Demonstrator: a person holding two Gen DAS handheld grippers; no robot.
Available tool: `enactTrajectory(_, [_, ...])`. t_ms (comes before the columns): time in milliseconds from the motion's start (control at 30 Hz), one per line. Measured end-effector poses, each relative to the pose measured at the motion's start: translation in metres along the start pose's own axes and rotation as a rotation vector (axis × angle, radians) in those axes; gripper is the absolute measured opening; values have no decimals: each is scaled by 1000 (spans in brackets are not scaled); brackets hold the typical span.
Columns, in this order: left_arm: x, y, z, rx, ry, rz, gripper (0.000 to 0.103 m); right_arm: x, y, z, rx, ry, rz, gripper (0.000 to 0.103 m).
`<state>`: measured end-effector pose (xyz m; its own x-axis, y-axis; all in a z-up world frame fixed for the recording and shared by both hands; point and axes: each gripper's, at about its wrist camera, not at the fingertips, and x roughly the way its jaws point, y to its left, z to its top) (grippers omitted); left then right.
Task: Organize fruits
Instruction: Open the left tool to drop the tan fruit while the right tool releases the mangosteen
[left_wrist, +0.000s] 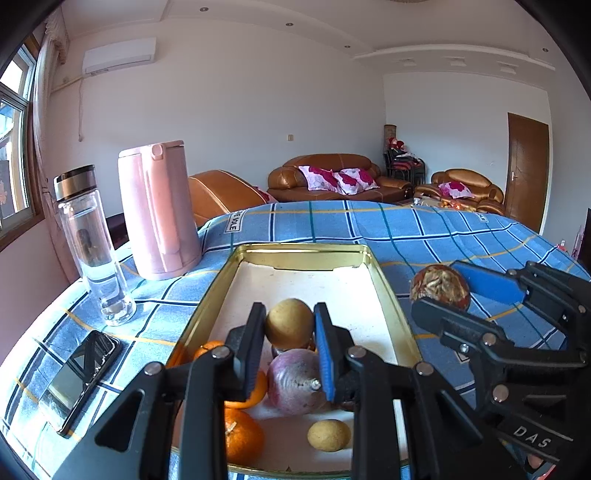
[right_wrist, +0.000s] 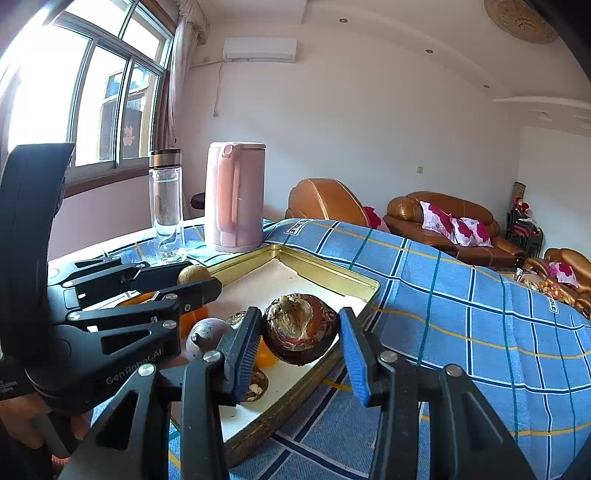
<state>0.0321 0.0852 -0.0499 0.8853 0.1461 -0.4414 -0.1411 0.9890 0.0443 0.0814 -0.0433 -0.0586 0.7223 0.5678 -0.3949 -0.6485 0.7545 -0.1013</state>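
Here, smooth round fruit (left_wrist: 289, 324), gold tin tray (left_wrist: 295, 254)

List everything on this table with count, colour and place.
Gold metal tray: one, gold-rimmed, middle of blue checked cloth.
Oranges: at least two, orange, tray's near end.
Round purple fruit: one, purple, in tray.
Small tan fruit: one, tan, in tray.
Pink kettle: one, pink, left of tray.
Clear glass bottle: one, clear, beside kettle.
Black phone: one, black, near left.
Left gripper: black, shut on round tan fruit.
Right gripper: black, shut on dark reddish-brown fruit.
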Motion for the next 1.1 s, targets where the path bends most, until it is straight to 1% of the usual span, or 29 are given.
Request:
enactTrajectory(233, [1, 11, -9, 2, 29, 16, 28, 12, 10, -3, -6, 41, 41, 45])
enactTrajectory(467, [9, 18, -22, 5, 99, 28, 28, 35, 16, -13, 1, 165, 108, 45])
enactTrajectory(600, [9, 15, -27, 30, 100, 49, 31, 42, 17, -20, 1, 208, 117, 45])
enactTrajectory(667, [9, 15, -27, 31, 104, 45, 36, 42, 16, -20, 7, 218, 122, 45])
enactTrajectory(733, [10, 15, -28, 26, 111, 44, 44, 42, 17, -20, -4, 223, 127, 45])
enactTrajectory(800, [10, 15, -29, 24, 113, 50, 49, 40, 18, -20, -12, 222, 120, 47])
enactTrajectory(867, [9, 16, -29, 18, 110, 47, 51, 39, 17, -20, -8, 218, 120, 48])
enactTrajectory(1000, [0, 18, -24, 1, 77, 56, 69, 32, 12, -19, 2, 196, 95, 54])
enactTrajectory(1033, [-2, 18, -23, -1, 68, 56, 71, 29, 10, -18, 8, 188, 90, 54])
enactTrajectory(1100, [-7, 17, -20, -4, 49, 52, 71, 22, 5, -15, 20, 170, 77, 55])
